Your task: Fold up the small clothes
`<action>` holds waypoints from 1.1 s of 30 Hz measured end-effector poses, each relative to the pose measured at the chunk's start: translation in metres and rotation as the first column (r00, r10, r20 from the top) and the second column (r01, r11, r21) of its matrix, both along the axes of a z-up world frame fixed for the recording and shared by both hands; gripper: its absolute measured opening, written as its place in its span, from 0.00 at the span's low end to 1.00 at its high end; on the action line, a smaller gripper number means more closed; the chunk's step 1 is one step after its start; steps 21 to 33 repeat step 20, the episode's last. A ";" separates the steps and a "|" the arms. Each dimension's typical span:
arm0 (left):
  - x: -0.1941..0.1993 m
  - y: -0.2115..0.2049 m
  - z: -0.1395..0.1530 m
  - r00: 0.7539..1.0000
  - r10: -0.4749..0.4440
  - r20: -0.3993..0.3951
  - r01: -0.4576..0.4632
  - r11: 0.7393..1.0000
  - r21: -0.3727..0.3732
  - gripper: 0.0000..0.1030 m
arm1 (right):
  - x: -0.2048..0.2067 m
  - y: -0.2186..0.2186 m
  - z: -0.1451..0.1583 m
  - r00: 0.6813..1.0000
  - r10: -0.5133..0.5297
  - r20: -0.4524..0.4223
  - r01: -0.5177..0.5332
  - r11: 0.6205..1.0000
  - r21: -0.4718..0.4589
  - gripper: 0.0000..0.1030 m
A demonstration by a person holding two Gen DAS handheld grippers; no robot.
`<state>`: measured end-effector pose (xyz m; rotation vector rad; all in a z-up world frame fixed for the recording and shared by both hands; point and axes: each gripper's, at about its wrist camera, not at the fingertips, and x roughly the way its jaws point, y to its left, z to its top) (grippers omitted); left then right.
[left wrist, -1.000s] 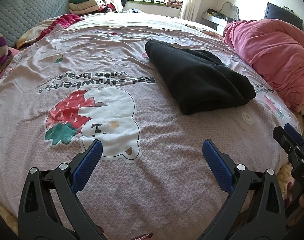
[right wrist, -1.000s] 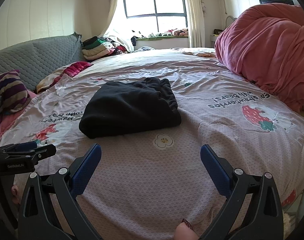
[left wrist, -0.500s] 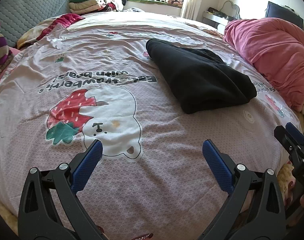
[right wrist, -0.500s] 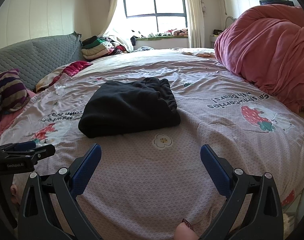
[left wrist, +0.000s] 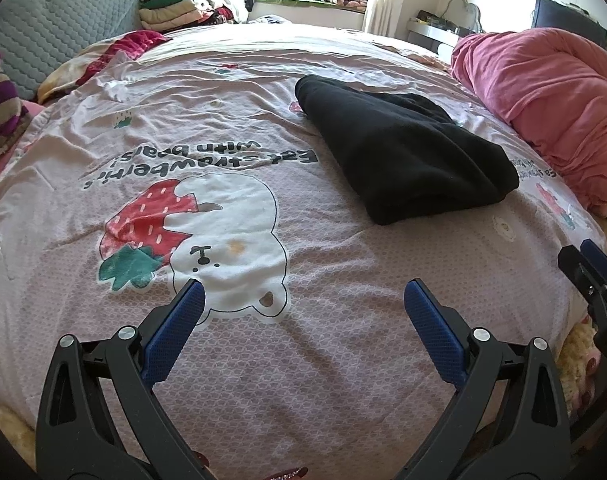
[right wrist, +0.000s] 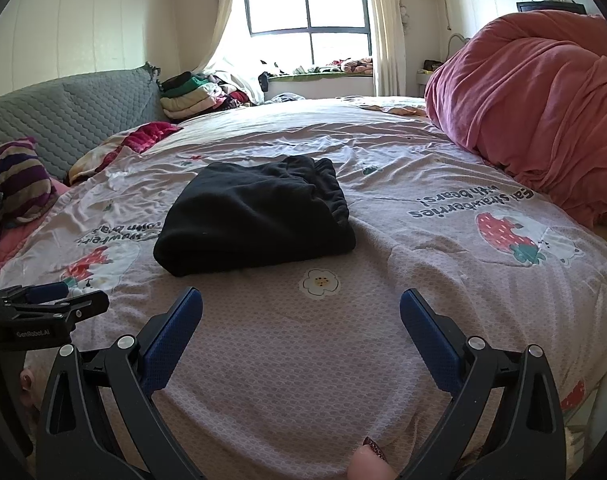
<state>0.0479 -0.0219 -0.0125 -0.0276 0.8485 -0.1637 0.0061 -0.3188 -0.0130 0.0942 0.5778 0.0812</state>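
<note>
Black garment (right wrist: 255, 220), folded into a thick bundle, lies on the bed (right wrist: 383, 360) near its middle, resting on a lilac bedspread (left wrist: 303, 380) printed with bears, strawberries and lettering. Its gathered elastic edge (right wrist: 335, 196) faces the right side in the right wrist view. Nothing lies on top of it, and the cloth between it and both tools is bare.

Just in front of it on the bedspread sits a printed flower (right wrist: 320, 283); to its left is the large bear-and-strawberry print (left wrist: 207, 236). Well apart to the right a bulky pink duvet (right wrist: 543, 112) is heaped along the bed's edge. On the far left stand a grey quilted headboard (right wrist: 63, 120), a striped pillow (right wrist: 19, 180) and a crumpled red cloth (right wrist: 151, 132). A stack of folded clothes (right wrist: 187, 96) sits at the far corner, below a window (right wrist: 307, 4).

The left hand-held gripper (left wrist: 303, 312) hovers over the near part of the bed, its blue-padded jaws wide apart and holding nothing. The right hand-held gripper (right wrist: 301, 316) hovers likewise, jaws spread and empty, short of the garment. A fingertip (right wrist: 369, 466) with a painted nail shows at the bottom of the right wrist view.
</note>
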 end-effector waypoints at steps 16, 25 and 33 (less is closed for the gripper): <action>0.021 0.137 0.025 0.970 0.228 -0.080 -0.233 0.970 -0.065 0.91 | -0.053 -0.194 0.009 0.828 -0.559 -0.037 0.557 0.829 -0.051 0.95; 0.039 0.268 0.030 0.868 0.491 -0.071 -0.489 0.871 0.037 0.91 | -0.083 -0.318 -0.014 0.562 -0.822 -0.092 0.801 0.569 -0.189 0.95; 0.039 0.268 0.030 0.868 0.491 -0.071 -0.489 0.871 0.037 0.91 | -0.083 -0.318 -0.014 0.562 -0.822 -0.092 0.801 0.569 -0.189 0.95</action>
